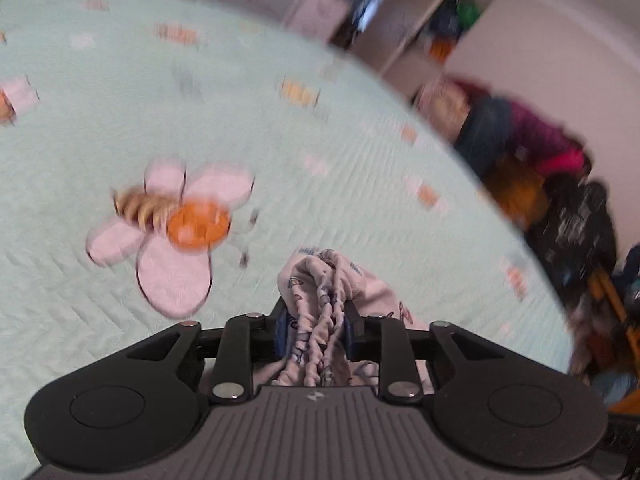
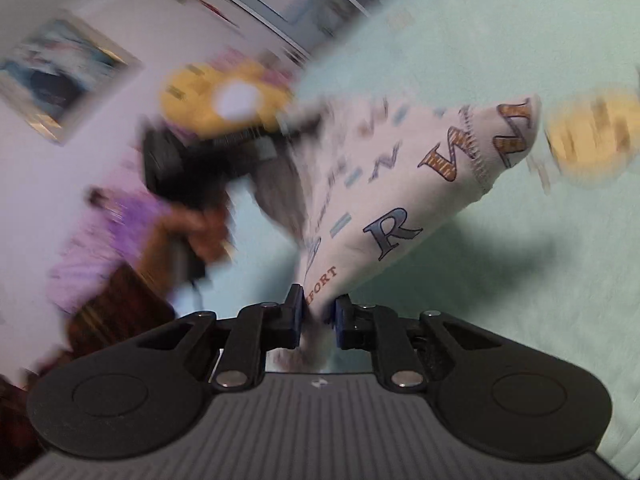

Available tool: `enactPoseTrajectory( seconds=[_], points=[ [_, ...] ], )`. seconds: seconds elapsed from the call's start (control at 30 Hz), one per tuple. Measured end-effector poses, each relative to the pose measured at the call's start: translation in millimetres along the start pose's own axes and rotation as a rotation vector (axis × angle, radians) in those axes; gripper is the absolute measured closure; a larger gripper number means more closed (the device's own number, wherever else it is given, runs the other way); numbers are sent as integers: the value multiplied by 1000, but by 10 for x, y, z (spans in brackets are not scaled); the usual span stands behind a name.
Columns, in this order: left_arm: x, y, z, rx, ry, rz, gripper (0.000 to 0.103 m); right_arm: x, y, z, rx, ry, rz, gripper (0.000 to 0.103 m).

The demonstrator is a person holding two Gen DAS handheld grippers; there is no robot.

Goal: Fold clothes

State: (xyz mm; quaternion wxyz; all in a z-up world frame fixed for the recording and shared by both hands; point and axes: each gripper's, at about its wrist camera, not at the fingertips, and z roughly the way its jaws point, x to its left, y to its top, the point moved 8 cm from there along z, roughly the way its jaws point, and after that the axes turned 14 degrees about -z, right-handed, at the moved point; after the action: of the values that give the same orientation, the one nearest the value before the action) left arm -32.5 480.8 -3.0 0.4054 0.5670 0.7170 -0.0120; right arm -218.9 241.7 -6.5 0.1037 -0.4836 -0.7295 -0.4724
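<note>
A white garment printed with letters (image 2: 404, 184) hangs in the air above a mint green bedspread (image 2: 520, 300). My right gripper (image 2: 318, 316) is shut on one edge of it. My left gripper (image 1: 320, 320) is shut on a bunched, gathered edge of the same garment (image 1: 324, 280), held above the bedspread (image 1: 280, 140). In the right wrist view the left gripper (image 2: 188, 168) shows blurred at the garment's far end, held by a hand (image 2: 188, 232). Both views are motion blurred.
The bedspread carries a flower-and-bee print (image 1: 176, 220) and yellow motifs (image 2: 588, 136). Beyond the bed edge stand a shelf unit (image 1: 420, 20) and a pile of clothes and bags (image 1: 552, 184). A picture (image 2: 60, 72) hangs on the wall.
</note>
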Motion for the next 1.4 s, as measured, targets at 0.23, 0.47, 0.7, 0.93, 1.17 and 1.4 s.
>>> enactPoseTrajectory(
  seconds=[0.23, 0.47, 0.7, 0.93, 1.17, 1.4],
  points=[
    [338, 242, 77, -36, -4, -169, 42, -173, -124, -94, 99, 13, -124, 84],
    [456, 360, -744, -336, -30, -330, 37, -35, -21, -452, 46, 114, -296, 83],
    [218, -571, -927, -550, 142, -183, 37, -89, 1120, -314, -240, -42, -665, 65],
    [-235, -490, -697, -564, 233, 100, 32, -172, 1587, 729, -75, -53, -963, 62],
    [-243, -150, -46, -311, 207, 289, 32, -433, 1484, 830, -35, 21, -784, 62],
    [-312, -191, 219, -203, 204, 408, 47, -536, 1521, 905, -27, 45, -704, 62]
  ],
)
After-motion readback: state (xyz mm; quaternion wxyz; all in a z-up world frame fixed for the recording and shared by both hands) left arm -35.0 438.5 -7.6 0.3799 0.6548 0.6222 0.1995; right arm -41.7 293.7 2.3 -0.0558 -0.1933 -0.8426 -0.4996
